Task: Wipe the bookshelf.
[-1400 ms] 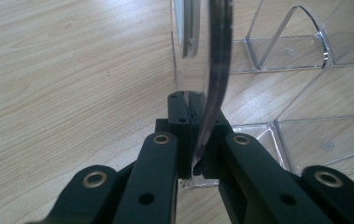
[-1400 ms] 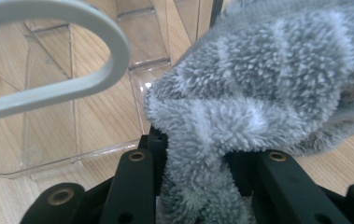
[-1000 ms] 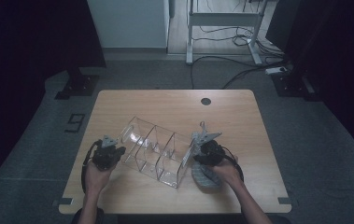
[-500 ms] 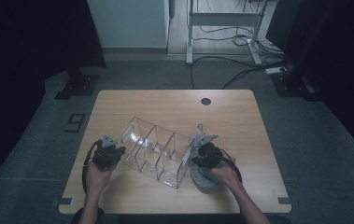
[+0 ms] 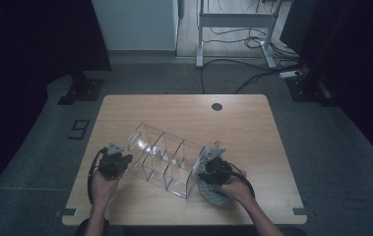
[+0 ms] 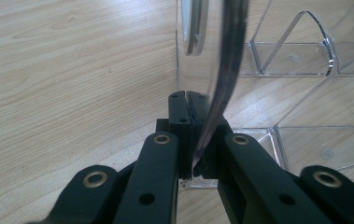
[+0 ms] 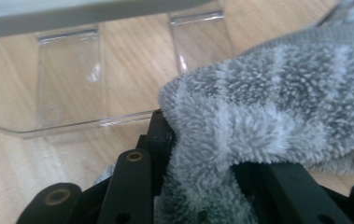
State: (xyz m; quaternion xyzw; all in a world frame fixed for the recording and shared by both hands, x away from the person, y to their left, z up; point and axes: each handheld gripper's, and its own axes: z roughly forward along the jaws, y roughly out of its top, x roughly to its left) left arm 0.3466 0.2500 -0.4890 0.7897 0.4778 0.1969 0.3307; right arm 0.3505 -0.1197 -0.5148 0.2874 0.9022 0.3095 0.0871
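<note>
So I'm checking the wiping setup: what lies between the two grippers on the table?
In the high view, the clear acrylic organizer spans the stretch between left gripper and right gripper.

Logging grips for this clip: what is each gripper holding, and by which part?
The left gripper is clamped on the thin end wall of the clear plastic organizer. The right gripper pinches a bunched fold of the grey fluffy cloth.
</note>
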